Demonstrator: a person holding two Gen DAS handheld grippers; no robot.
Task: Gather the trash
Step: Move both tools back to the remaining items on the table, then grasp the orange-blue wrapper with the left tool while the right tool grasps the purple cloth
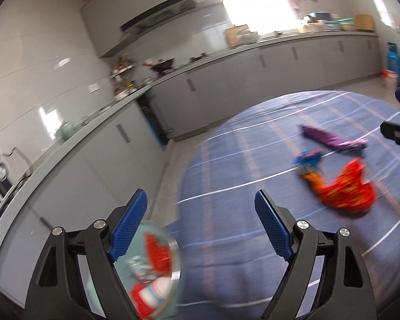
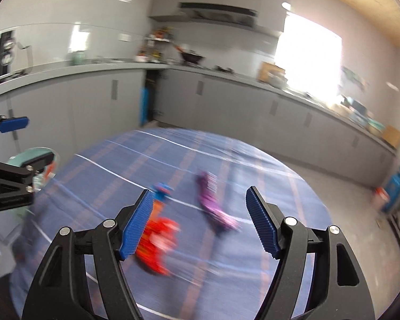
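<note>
Kitchen w/ long grey cabinets [image 2: 226, 98] along the walls; in front, a round table [image 1: 226, 170] under a blue plaid cloth. Both views blurred, so detail is limited.

Trash on the cloth: a purple wrapper [image 1: 333, 139], a small blue wrapper [image 1: 308, 157] and a red-orange wrapper [image 1: 344, 189], all close together toward the middle-right of the table. Blue one looks to touch the red one's orange end; purple lies just beside them, apart.

A pale green bin or bowl [image 1: 157, 272] sits off the table's left edge, low, w/ red and white scraps already inside – prob the collection spot, kept by the rim so pieces drop straight in.

Left gripper [image 1: 200, 226]: jaws wide apart, holding nothing, hanging over the table edge next to the bin. Looks like it has nothing to carry at this moment.

Right gripper [image 2: 197, 221]: jaws also spread wide, empty, aimed at the wrappers; red one [image 2: 157, 245] shows partly behind its left finger, purple one [image 2: 216, 208] between the fingers but farther out. Spread likely set to take a crumpled wrapper whole.

My read: three pieces left on the table, next pick prob the red or purple one by the right side
</note>
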